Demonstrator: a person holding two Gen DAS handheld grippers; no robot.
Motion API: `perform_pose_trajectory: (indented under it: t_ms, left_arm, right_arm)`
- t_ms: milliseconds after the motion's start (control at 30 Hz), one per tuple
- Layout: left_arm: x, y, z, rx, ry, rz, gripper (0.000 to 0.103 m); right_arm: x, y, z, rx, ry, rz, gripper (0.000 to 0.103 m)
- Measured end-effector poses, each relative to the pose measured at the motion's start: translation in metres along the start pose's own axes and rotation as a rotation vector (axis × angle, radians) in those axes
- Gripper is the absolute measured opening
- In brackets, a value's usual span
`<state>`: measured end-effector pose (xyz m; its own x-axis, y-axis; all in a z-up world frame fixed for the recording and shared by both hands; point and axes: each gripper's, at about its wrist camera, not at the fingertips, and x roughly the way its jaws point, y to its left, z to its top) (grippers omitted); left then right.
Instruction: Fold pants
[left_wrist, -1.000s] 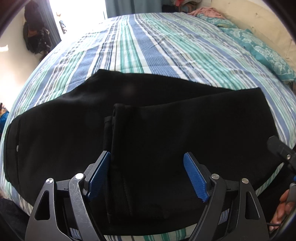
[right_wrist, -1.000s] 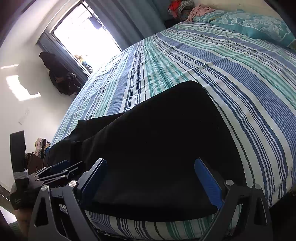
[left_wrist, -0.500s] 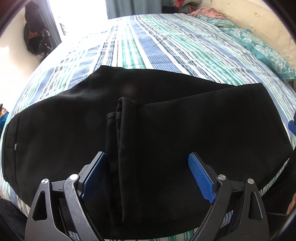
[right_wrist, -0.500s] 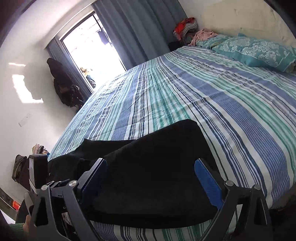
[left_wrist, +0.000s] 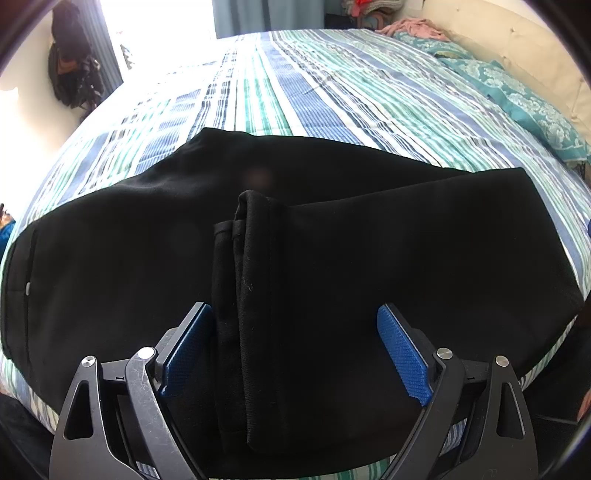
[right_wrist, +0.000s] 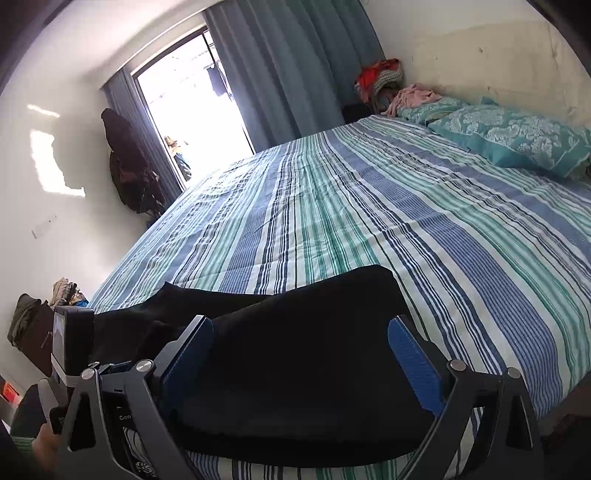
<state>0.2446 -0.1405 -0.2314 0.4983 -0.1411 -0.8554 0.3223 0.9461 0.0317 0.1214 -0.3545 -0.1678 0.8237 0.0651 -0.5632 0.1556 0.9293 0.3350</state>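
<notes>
Black pants (left_wrist: 332, 266) lie folded on the striped bed (left_wrist: 295, 92) near its front edge. The leg ends are laid over the upper part, with the hems (left_wrist: 243, 229) near the middle and the waistband (left_wrist: 18, 288) at the left. My left gripper (left_wrist: 295, 350) is open and empty above the folded pants. My right gripper (right_wrist: 299, 358) is open and empty above the right end of the pants (right_wrist: 295, 332). The left gripper's body (right_wrist: 70, 339) shows at the left of the right wrist view.
Teal patterned pillows (right_wrist: 509, 136) lie at the bed's right side by the wall. A pile of clothes (right_wrist: 384, 81) sits in the far corner. A bright window (right_wrist: 192, 110) with blue curtains is beyond the bed. Dark clothes (right_wrist: 129, 166) hang on the left wall.
Both grippers have pulled back and lifted away from the pants. The right wrist view now looks higher, across the bed to the window. The pants lie still.
</notes>
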Motion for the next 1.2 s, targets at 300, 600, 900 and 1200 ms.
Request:
perform_pose_trajectory:
  t_ms: [300,600,900,1200]
  left_arm:
    - [0.001,-0.001,-0.001,0.000,-0.004,-0.002,0.093]
    - [0.001,0.000,0.000,0.000,-0.002,-0.009,0.093]
    - [0.001,0.001,0.000,0.003,0.002,-0.010,0.093]
    - [0.001,0.002,0.000,0.001,0.006,-0.014,0.093]
  right_arm:
    - [0.032,0.007,-0.016,-0.029,0.168,-0.010,0.095]
    - [0.038,0.000,-0.021,0.006,0.214,-0.020,0.095]
    - [0.068,-0.043,0.003,0.106,0.301,-0.066,0.096]
    - [-0.010,-0.080,0.029,0.273,-0.062,-0.011,0.094]
